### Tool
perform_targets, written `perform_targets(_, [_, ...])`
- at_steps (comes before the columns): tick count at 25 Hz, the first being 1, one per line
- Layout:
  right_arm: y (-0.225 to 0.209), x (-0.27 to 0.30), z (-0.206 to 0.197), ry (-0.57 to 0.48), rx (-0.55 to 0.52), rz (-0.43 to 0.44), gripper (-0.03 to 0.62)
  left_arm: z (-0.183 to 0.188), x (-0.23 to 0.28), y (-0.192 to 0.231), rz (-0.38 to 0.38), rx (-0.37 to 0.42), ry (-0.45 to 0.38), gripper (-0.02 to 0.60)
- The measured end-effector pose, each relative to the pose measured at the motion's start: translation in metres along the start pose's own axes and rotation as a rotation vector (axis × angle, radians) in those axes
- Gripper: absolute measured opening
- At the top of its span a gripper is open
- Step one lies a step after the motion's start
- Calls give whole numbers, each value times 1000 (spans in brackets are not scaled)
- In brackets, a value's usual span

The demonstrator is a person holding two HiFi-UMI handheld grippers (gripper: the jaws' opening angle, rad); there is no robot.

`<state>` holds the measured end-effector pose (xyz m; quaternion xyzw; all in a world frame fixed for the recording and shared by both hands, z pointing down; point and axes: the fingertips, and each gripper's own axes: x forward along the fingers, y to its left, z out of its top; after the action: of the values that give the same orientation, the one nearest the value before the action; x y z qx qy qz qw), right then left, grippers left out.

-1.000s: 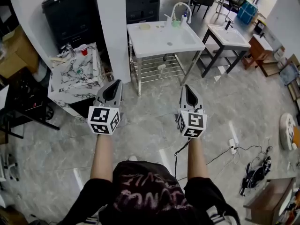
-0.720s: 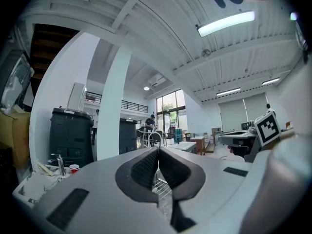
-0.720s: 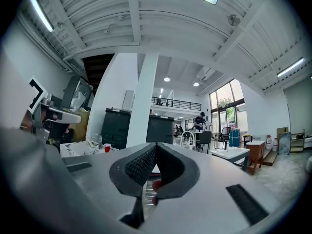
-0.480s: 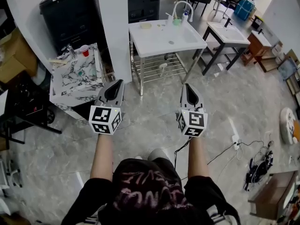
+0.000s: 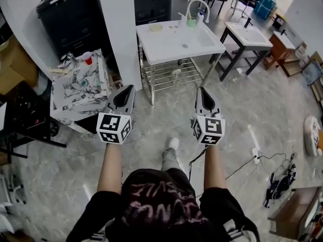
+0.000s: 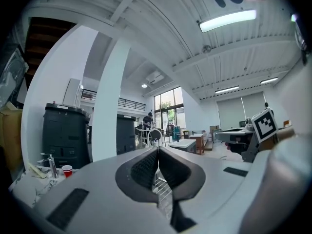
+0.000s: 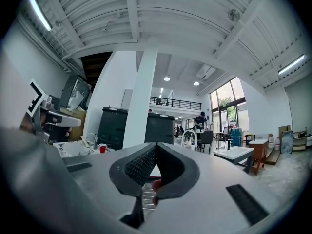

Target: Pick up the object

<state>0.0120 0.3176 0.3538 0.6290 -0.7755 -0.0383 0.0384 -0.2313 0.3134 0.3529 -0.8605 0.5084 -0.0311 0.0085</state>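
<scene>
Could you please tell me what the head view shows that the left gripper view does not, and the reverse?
Only the head view shows the person's forearms, a shoe and floor cables. Only the left gripper view shows a ceiling light, a distant person and the left gripper with its jaws shut on nothing. Both show the red cup, the pillar and the right gripper.

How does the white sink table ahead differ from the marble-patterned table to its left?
The white sink table has a plain white top; the marble-patterned table has a dark-veined top. The white sink table is nearly bare, while the marble-patterned table carries a red cup and scattered items. Both stand beside the white pillar.
</scene>
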Motion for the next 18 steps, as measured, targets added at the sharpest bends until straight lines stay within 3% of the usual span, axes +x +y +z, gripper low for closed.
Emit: perform_targets(18, [-143, 216, -43, 48, 17, 51, 14, -12, 243, 30, 58, 0, 71, 17])
